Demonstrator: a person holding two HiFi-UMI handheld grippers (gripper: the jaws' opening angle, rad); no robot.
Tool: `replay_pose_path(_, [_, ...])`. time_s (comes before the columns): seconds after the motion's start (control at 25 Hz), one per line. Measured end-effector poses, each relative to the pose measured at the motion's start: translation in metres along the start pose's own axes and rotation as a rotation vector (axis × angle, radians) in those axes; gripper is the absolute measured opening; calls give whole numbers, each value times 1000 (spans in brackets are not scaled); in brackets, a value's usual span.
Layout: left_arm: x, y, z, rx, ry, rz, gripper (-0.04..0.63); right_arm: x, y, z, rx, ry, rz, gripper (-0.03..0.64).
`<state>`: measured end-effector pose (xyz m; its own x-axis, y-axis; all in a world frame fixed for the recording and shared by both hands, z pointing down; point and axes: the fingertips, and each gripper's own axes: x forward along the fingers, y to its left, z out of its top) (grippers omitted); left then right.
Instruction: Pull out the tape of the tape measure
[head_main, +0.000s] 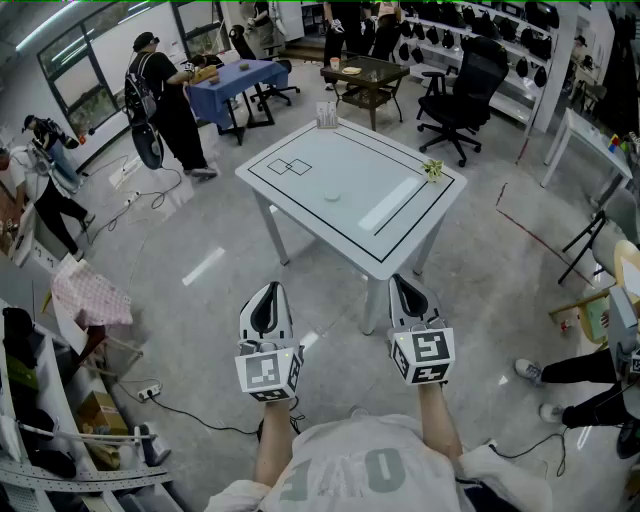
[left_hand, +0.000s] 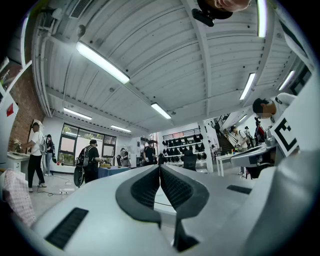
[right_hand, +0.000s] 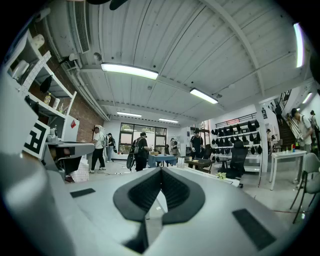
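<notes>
The tape measure (head_main: 331, 196) is hard for me to make out. My best reading is the small pale round thing near the middle of the white worktop (head_main: 345, 235), too small from the head view to confirm. It lies well ahead of both tongs, apart from them and touched by neither. The left tongs (head_main: 268, 298) and right tongs (head_main: 405, 285) are held side by side short of the worktop's near corner, over the floor, pointing level toward it. In the left gripper view the left tongs (left_hand: 160, 169) are pressed together with nothing between the pads, and the right gripper view shows the right tongs (right_hand: 161, 171) the same way, closed and empty. Each gripper's own body blocks the worktop surface from its camera, so neither view shows the round thing. A small green thing (head_main: 432, 170) sits by the worktop's right corner, and a little stand (head_main: 327, 117) sits at the far corner; I cannot tell what either is. A long pale strip (head_main: 390, 205) lies along the right side.
</notes>
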<state>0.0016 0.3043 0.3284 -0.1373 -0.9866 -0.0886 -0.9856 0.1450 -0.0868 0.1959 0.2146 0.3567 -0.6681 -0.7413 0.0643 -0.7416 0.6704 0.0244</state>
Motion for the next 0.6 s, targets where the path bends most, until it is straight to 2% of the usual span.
replay_pose_path(0.4, [-11,11,1,-22,11,14,29,-2,13,5,3,6,16,29])
replay_pose_path(0.6, [-16,7,1,-24,14,11,29,-7,12,6,38,-7,21,29])
